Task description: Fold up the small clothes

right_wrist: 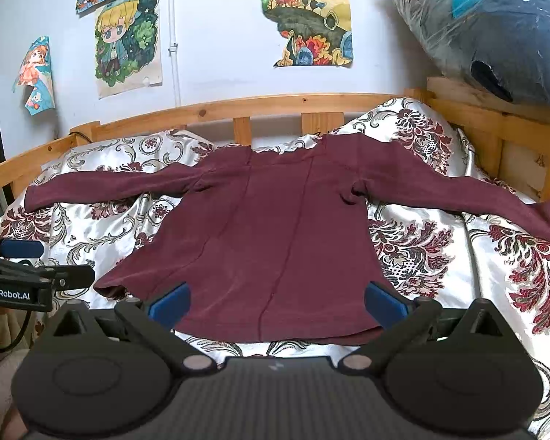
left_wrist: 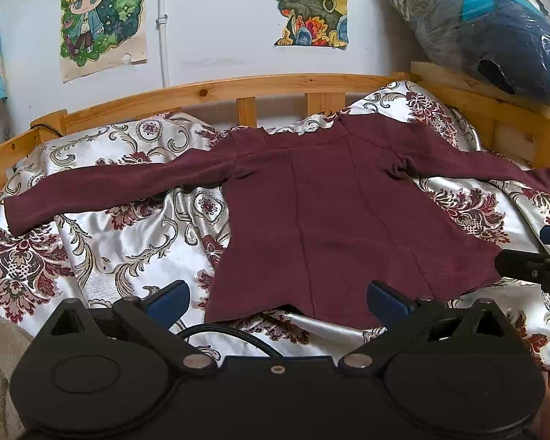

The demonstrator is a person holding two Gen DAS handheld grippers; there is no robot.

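Observation:
A maroon long-sleeved top (left_wrist: 326, 212) lies flat on the bed, sleeves spread left and right, hem toward me. It also shows in the right wrist view (right_wrist: 275, 227). My left gripper (left_wrist: 278, 299) is open and empty, its blue pads just short of the hem's left part. My right gripper (right_wrist: 277, 300) is open and empty, its blue pads at either side of the hem's middle. The right gripper shows at the right edge of the left wrist view (left_wrist: 539, 256). The left gripper shows at the left edge of the right wrist view (right_wrist: 36, 267).
The floral satin bedspread (left_wrist: 102, 242) covers the bed. A wooden bed rail (left_wrist: 275, 88) runs along the back and right side. A plastic-wrapped dark bundle (left_wrist: 495, 36) rests on the rail at the back right. Posters (left_wrist: 102, 18) hang on the wall.

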